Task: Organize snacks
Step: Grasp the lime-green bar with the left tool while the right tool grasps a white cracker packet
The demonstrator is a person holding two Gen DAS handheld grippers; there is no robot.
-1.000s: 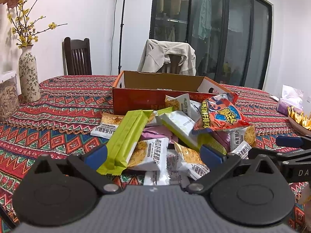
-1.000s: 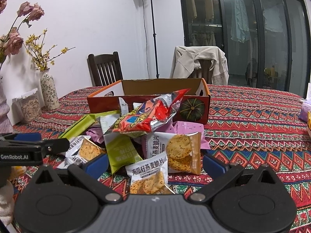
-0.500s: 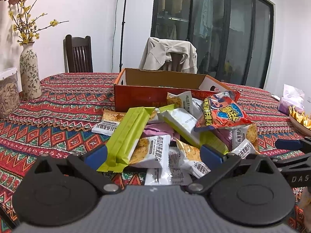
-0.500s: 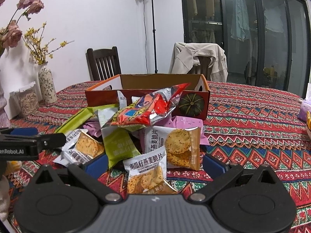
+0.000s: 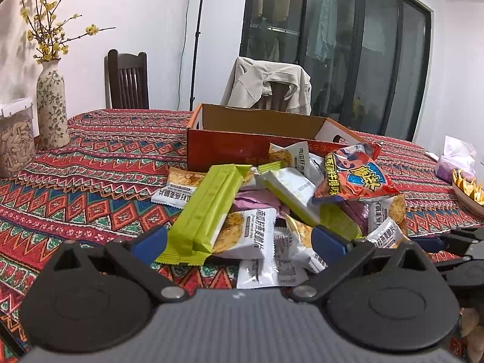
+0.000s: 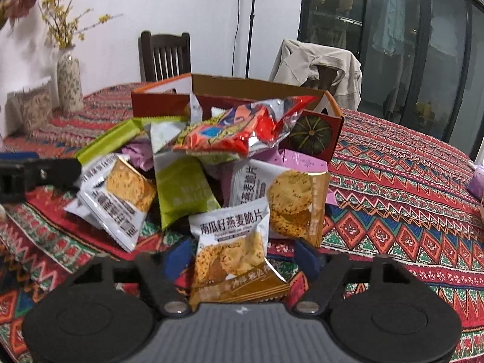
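Note:
A heap of snack packets lies on the patterned tablecloth in front of an open orange cardboard box (image 5: 257, 148) (image 6: 163, 106). A red chip bag (image 5: 354, 175) (image 6: 242, 130) tops the heap. My left gripper (image 5: 239, 239) is open, low before the heap, with a long green bar (image 5: 205, 208) and white oat-crisp packets just ahead of its pads. My right gripper (image 6: 242, 260) is closing its jaws around a white and orange oat-crisp packet (image 6: 233, 242) at the heap's near edge. The packet stands between the pads, and a gap still shows on the right side.
A flowered vase (image 5: 51, 103) and a jar of seeds (image 5: 15, 139) stand at the far left. A bowl of chips (image 5: 469, 190) and a purple tissue pack (image 5: 456, 160) sit at the right. Two chairs stand behind the table, one draped with a jacket (image 5: 269, 87).
My right gripper has moved forward to the near oat-crisp packet and its jaws have narrowed around it. The left gripper has stayed where it was, still open.

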